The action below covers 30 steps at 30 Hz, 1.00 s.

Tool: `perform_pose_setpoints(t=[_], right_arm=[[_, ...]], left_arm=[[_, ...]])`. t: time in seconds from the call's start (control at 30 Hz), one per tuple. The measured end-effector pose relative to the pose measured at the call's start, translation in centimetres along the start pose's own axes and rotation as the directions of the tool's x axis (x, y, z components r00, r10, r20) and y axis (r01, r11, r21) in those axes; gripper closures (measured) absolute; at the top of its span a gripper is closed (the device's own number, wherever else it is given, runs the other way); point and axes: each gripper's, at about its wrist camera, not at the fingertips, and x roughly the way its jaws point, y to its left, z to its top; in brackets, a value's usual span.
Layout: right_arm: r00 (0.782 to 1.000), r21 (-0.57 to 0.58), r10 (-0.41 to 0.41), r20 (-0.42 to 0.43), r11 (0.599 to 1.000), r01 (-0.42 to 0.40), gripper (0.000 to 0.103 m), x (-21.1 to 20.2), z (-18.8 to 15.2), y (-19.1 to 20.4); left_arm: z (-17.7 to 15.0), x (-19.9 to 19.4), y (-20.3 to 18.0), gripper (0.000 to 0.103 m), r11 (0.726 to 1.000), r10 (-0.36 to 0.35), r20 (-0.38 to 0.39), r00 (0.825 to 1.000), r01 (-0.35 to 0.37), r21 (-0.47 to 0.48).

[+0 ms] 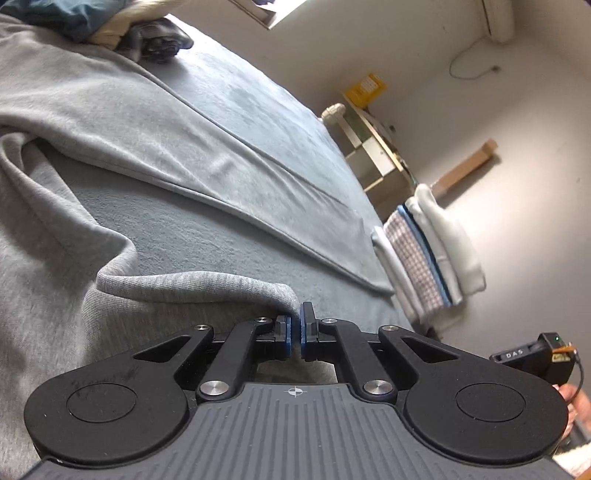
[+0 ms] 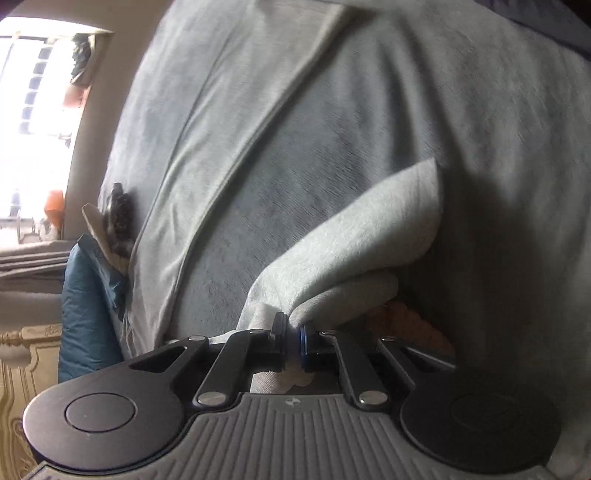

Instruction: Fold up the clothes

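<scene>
Grey garment (image 1: 110,122) pinched, apparently twice

Counted two grippers: left gripper (image 1: 295,328), right gripper (image 2: 293,341). Each had two fingers, each pair pinched on cloth.

One grey garment (image 1: 110,122) lay spread on one blue-grey blanket (image 1: 258,110); garment type unclear.

One stack of folded laundry (image 1: 428,254) sat far right: about five folded pieces, one of them checked, exact number hard to tell.

One heap of unfolded clothes (image 1: 110,26) sat far left: at least three pieces, dark blue, cream, black.

One yellow box (image 1: 365,88), one shelf unit (image 1: 373,155), one cardboard tube (image 1: 465,168) against wall.

One window (image 2: 37,110) seen in right wrist view.
</scene>
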Motion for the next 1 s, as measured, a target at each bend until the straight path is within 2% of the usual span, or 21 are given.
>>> perform_pose_setpoints(t=[0.1, 0.17, 0.23, 0.27, 0.3, 0.33, 0.37, 0.43, 0.53, 0.67, 0.8, 0.93, 1.0], right_arm=[[0.999, 0.042, 0.038, 0.003, 0.998, -0.038, 0.096, 1.2, 0.9, -0.1], [0.994, 0.063, 0.101, 0.028, 0.993, -0.103, 0.096, 2.0, 2.5, 0.7], [0.984, 0.133, 0.169, 0.052, 0.976, -0.174, 0.093, 3.3, 4.9, 1.1], [0.977, 0.164, 0.205, 0.055, 0.964, -0.211, 0.087, 4.1, 6.1, 1.3], [0.969, 0.187, 0.240, 0.056, 0.951, -0.247, 0.074, 5.0, 7.3, 1.5], [0.959, 0.209, 0.276, 0.058, 0.936, -0.282, 0.065, 5.9, 8.6, 1.7], [0.954, 0.218, 0.292, 0.067, 0.929, -0.300, 0.053, 6.4, 9.4, 1.7], [0.949, 0.208, 0.302, 0.090, 0.926, -0.314, 0.051, 6.9, 10.3, 1.8], [0.936, 0.149, 0.330, 0.119, 0.926, -0.346, 0.051, 6.3, 10.0, 1.5], [0.956, 0.009, 0.265, 0.130, 0.963, -0.268, 0.051, 5.0, 9.1, 1.4], [0.973, -0.122, 0.184, 0.141, 0.978, -0.167, 0.052, 4.2, 8.2, 1.7], [0.983, -0.107, 0.148, 0.107, 0.985, -0.137, 0.052, 5.0, 8.1, 1.2], [0.991, -0.100, 0.117, 0.066, 0.989, -0.110, 0.052, 6.6, 8.4, 1.3]], left_arm=[[1.2, 0.5, 0.4, 0.101, 1.000, 0.025, 0.020, 0.999, -0.025, -0.018], [2.3, 1.0, 0.7, 0.101, 0.999, 0.047, 0.047, 0.998, -0.046, -0.015], [3.8, 2.6, 1.3, 0.101, 0.997, 0.081, 0.052, 0.995, -0.081, 0.002], [4.6, 3.6, 1.7, 0.100, 0.995, 0.100, 0.050, 0.994, -0.100, 0.001], [5.3, 4.5, 2.4, 0.100, 0.992, 0.123, 0.042, 0.991, -0.123, -0.019], [5.8, 5.2, 2.9, 0.099, 0.989, 0.145, 0.025, 0.989, -0.144, -0.038], [6.2, 5.9, 3.4, 0.094, 0.985, 0.164, 0.011, 0.986, -0.164, -0.051], [6.2, 6.0, 3.7, 0.086, 0.984, 0.174, 0.021, 0.984, -0.174, -0.036], [5.7, 5.5, 3.9, 0.084, 0.989, 0.149, 0.042, 0.988, -0.148, -0.028], [5.4, 4.7, 3.2, 0.084, 0.990, 0.143, 0.074, 0.987, -0.144, 0.009], [5.1, 3.1, 2.0, 0.084, 0.986, 0.139, 0.133, 0.981, -0.149, 0.071], [5.1, 2.0, 0.6, 0.083, 0.977, 0.120, 0.161, 0.980, -0.146, 0.159], [5.2, 2.4, 0.5, 0.078, 0.979, 0.120, 0.141, 0.983, -0.141, 0.149]])
